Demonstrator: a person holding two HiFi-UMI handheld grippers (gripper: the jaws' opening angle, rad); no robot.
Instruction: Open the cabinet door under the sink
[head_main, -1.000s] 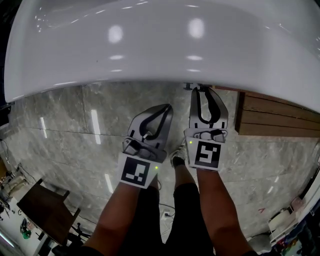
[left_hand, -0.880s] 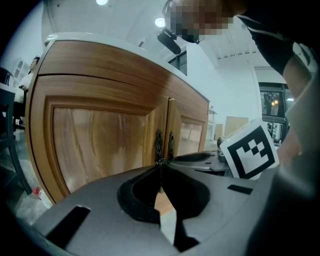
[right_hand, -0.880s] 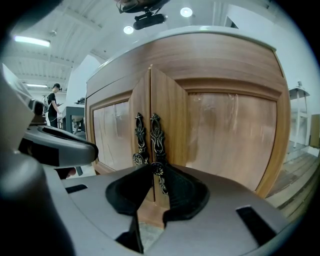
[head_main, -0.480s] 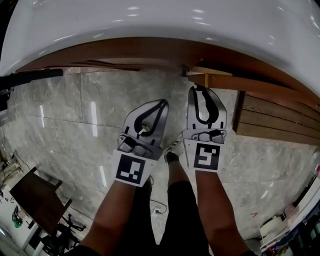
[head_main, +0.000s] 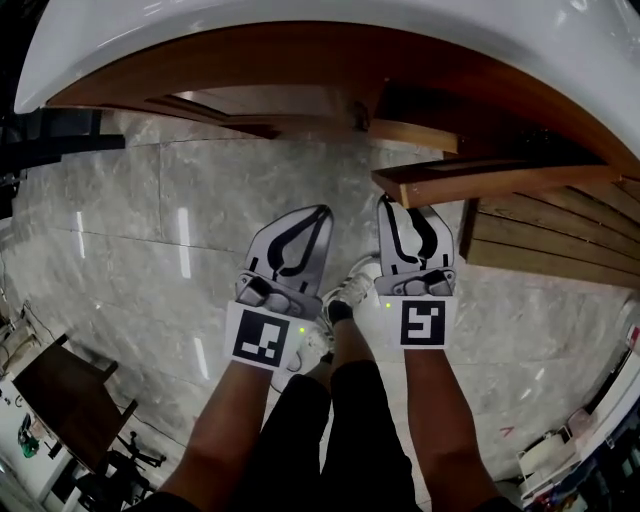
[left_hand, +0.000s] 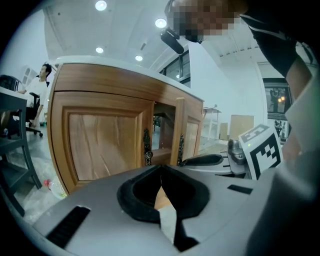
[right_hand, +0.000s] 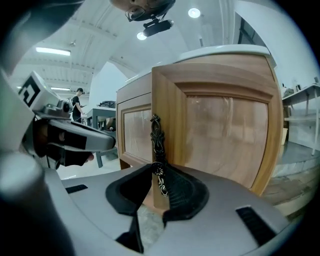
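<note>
A wooden cabinet (left_hand: 100, 145) stands under the white sink (head_main: 300, 25). Its right door (head_main: 470, 180) is swung partly out toward me, and in the right gripper view the door (right_hand: 225, 135) fills the middle. My right gripper (right_hand: 160, 175) is shut on that door's dark ornate handle (right_hand: 156, 142), which stands upright between the jaws. In the head view the right gripper (head_main: 410, 207) sits just under the door's edge. My left gripper (head_main: 322, 210) hangs beside it, shut and empty, and points at the closed left door's handle (left_hand: 147, 147) from a distance.
Grey marble floor (head_main: 150, 250) lies below. A slatted wooden platform (head_main: 550, 245) sits right of the cabinet. My shoe (head_main: 355, 290) shows between the grippers. A dark table (head_main: 50, 390) is at the lower left. A person (right_hand: 76, 105) stands far off by desks.
The right door has swung out from the cabinet, drawn by the right gripper. Both grippers have moved back toward me, and the wooden cabinet front has come into view beneath the sink rim.
</note>
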